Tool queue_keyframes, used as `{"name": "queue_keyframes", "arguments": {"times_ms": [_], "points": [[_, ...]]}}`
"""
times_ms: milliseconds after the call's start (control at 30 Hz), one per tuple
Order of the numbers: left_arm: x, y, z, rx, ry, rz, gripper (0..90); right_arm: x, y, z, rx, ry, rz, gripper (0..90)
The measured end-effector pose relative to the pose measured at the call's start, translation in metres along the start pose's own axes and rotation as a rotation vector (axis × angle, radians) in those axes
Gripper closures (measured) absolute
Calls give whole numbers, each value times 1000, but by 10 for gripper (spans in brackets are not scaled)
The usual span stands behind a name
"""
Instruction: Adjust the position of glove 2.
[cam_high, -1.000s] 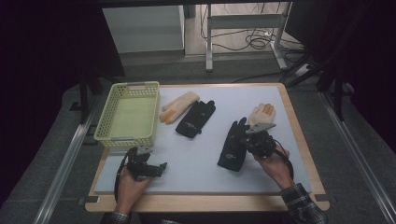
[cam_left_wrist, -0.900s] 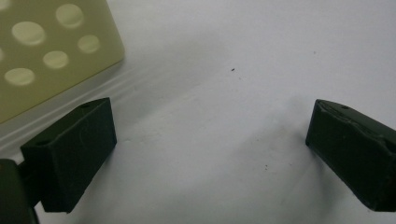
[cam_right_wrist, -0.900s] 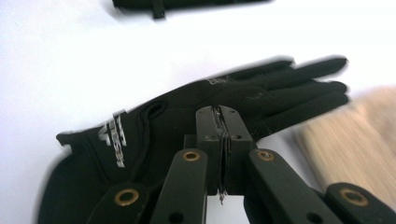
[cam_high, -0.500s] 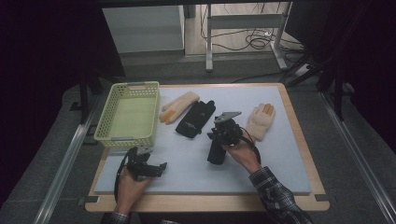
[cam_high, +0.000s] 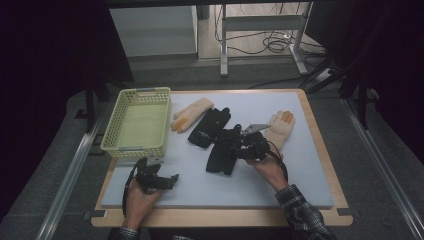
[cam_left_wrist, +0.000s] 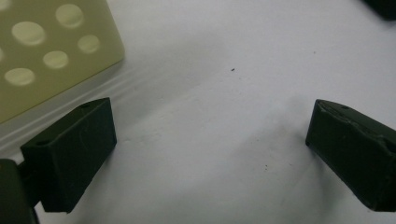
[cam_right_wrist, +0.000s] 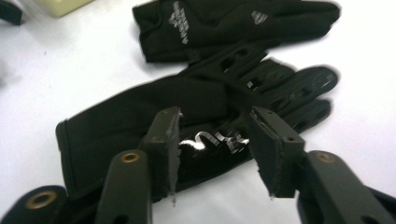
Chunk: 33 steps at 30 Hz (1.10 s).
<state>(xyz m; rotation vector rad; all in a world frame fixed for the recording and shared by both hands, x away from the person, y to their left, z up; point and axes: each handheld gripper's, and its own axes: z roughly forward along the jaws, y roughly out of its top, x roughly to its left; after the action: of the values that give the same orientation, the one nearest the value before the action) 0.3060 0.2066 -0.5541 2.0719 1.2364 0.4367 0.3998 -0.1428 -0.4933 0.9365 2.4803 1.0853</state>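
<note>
Hovering over a black glove (silver logo, unreadable), the right gripper shows jaws just opening, gripping nothing.

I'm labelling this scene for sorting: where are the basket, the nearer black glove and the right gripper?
basket (cam_high: 118, 131): high view, left wall.
nearer black glove (cam_right_wrist: 140, 116): right gripper view, back of the palm.
right gripper (cam_right_wrist: 215, 140): right gripper view, midway between its fingertips.
</note>
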Motion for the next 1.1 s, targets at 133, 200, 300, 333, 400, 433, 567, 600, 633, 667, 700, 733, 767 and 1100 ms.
{"name": "queue_keyframes", "arguments": {"times_ms": [133,200,300,333,400,433,567,600,633,667,700,733,767,1100], "points": [[0,0,0,-1,0,0,21,11,-12,10,13,30,-7,406],[0,0,0,-1,0,0,21,15,-15,12,9,40,-19,406],[0,0,0,-1,0,-1,21,33,-21,10,0,90,-45,405],[0,0,0,-1,0,-1,21,37,-21,9,-1,105,-48,405],[0,0,0,-1,0,-1,21,43,-22,7,6,133,-56,400],[0,0,0,-1,0,0,21,46,-23,6,14,137,-63,396],[0,0,0,-2,0,0,21,55,-31,13,55,93,-131,498],[0,0,0,-2,1,1,21,57,-33,14,45,55,-161,598],[0,0,0,-2,1,1,21,58,-34,14,45,55,-175,700],[0,0,0,-2,1,1,21,58,-34,14,45,55,-175,700],[0,0,0,-2,1,1,21,60,-34,14,40,76,-173,847],[0,0,0,-2,1,1,21,60,-34,14,40,76,-173,847],[0,0,0,-2,0,1,21,63,-33,11,52,62,-192,861],[0,0,0,-2,0,0,21,66,-48,-32,99,196,-141,841]]}}
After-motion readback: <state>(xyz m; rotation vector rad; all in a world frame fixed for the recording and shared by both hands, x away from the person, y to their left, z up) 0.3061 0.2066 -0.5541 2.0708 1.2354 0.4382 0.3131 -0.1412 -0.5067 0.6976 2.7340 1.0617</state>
